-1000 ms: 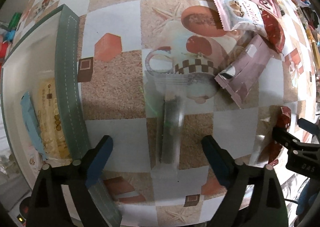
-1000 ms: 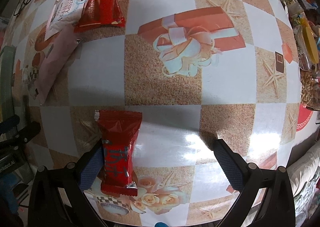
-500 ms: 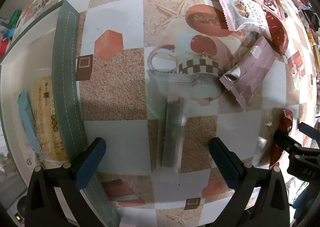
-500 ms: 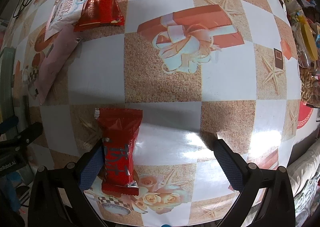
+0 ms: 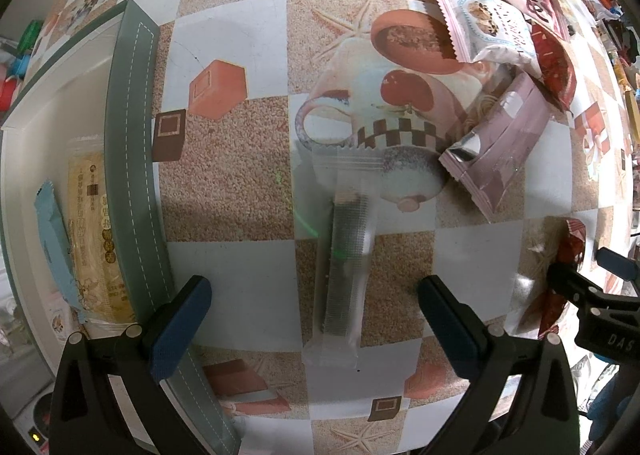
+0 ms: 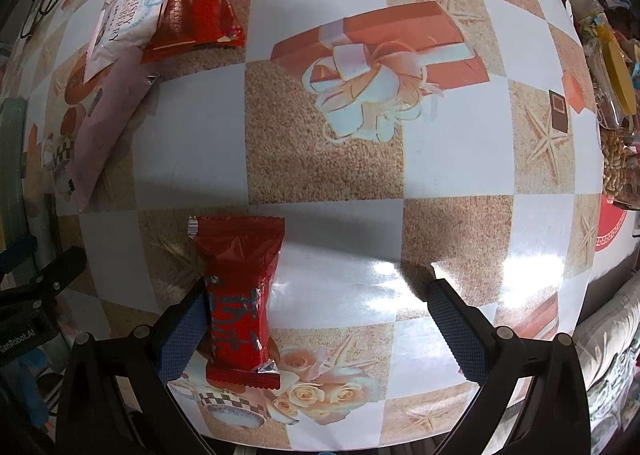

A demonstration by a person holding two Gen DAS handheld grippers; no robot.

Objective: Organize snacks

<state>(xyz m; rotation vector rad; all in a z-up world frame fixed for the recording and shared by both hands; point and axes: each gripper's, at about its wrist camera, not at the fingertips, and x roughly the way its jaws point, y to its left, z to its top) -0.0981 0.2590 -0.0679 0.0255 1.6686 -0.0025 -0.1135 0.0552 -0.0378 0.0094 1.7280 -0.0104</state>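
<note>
In the left wrist view my left gripper (image 5: 314, 297) is open over a clear-wrapped dark snack bar (image 5: 345, 267) that lies flat on the patterned table between the fingers. A green-rimmed white box (image 5: 132, 159) at the left holds a yellow snack pack (image 5: 94, 239) and a light blue one (image 5: 54, 239). In the right wrist view my right gripper (image 6: 316, 303) is open, with a red snack packet (image 6: 238, 299) lying on the table against its left finger. That red packet also shows in the left wrist view (image 5: 560, 287).
A pale pink pouch (image 5: 500, 151), a white cookie bag (image 5: 484, 27) and a dark red pack (image 5: 554, 63) lie at the far right of the left wrist view. In the right wrist view a big red pack (image 6: 196, 11) lies far left; jars and clutter (image 6: 612, 103) stand at the right edge.
My left gripper has drawn back and risen a little, so the clear-wrapped bar sits farther up between the fingers. The right gripper and red packet have hardly moved.
</note>
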